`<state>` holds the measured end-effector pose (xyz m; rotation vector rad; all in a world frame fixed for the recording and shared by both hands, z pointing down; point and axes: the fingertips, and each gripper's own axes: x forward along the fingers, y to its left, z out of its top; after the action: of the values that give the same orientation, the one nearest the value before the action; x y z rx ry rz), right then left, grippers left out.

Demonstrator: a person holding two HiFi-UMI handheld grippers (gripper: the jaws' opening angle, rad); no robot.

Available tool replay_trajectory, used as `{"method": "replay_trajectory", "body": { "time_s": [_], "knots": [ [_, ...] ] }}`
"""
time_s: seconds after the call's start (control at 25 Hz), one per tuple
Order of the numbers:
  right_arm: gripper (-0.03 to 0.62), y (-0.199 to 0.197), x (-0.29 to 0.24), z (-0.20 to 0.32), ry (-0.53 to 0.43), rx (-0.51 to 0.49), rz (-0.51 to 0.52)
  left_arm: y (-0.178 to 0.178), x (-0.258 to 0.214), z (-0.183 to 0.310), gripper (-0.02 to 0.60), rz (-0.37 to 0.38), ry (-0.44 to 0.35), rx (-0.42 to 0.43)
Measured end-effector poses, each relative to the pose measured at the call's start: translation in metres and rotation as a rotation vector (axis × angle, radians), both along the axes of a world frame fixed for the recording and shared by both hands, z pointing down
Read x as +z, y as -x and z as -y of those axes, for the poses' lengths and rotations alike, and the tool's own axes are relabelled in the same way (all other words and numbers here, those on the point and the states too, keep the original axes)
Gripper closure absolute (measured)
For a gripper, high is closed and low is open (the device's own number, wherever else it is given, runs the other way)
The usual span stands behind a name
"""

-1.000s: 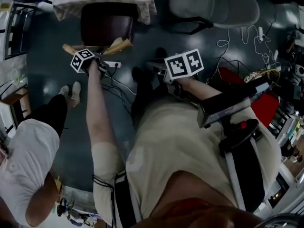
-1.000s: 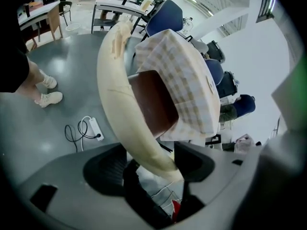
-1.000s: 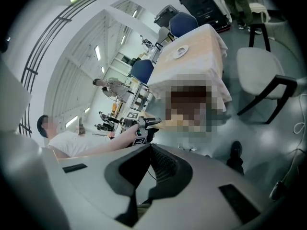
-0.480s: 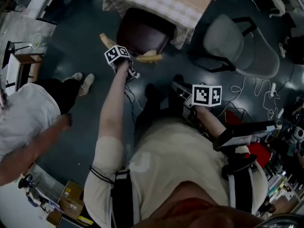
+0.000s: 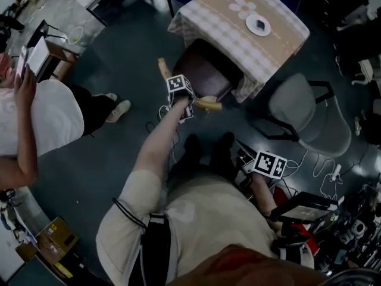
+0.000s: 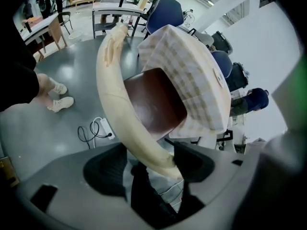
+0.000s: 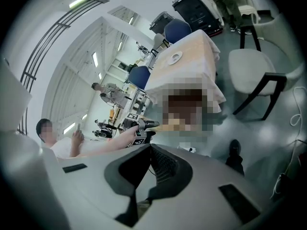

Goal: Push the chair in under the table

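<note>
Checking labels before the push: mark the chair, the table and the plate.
chair (image 5: 205,70), head view, on the dark seat.
table (image 5: 205,18), head view, on the checked cloth's left part.
plate (image 5: 258,25), head view, on its centre.

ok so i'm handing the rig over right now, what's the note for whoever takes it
Left gripper: backrest rail sits between its jaws, against one pad; firm clamp unclear.
Right gripper: shut, empty, held low at the person's side.
Chair: seat partly under the table cloth, backrest outside.
Done: chair partly in.
Left: push it further under, then let go.
</note>
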<state>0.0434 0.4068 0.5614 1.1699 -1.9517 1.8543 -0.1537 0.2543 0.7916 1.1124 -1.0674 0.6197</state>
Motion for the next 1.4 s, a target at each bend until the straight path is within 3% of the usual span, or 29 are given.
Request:
{"method": "replay_trajectory", "body": {
  "time_s": [0.28, 0.48, 0.64, 0.8, 1.16, 1.4],
  "knots": [
    [0.585, 0.011, -0.003, 0.013, -0.016, -0.005, 0.006, 0.009, -0.002, 0.006, 0.289, -0.015, 0.002, 0.009],
    [0.585, 0.025, -0.011, 0.018, -0.044, -0.031, 0.012, 0.009, -0.009, 0.005, 0.287, -0.075, -0.058, 0.030],
    [0.585, 0.036, -0.017, 0.011, -0.059, -0.042, 0.020, 0.022, -0.024, 0.005, 0.287, -0.048, -0.119, 0.087],
    [0.585, 0.043, -0.021, 0.009, -0.073, -0.052, 0.034, 0.036, -0.045, 0.012, 0.288, -0.051, -0.178, 0.081],
    [0.585, 0.056, -0.040, 0.001, -0.116, -0.044, 0.047, 0.028, -0.076, -0.003, 0.288, -0.148, -0.226, 0.112],
    [0.585, 0.071, -0.055, 0.023, -0.161, -0.016, 0.082, 0.054, -0.098, 0.009, 0.289, -0.124, -0.320, 0.147]
  ]
}}
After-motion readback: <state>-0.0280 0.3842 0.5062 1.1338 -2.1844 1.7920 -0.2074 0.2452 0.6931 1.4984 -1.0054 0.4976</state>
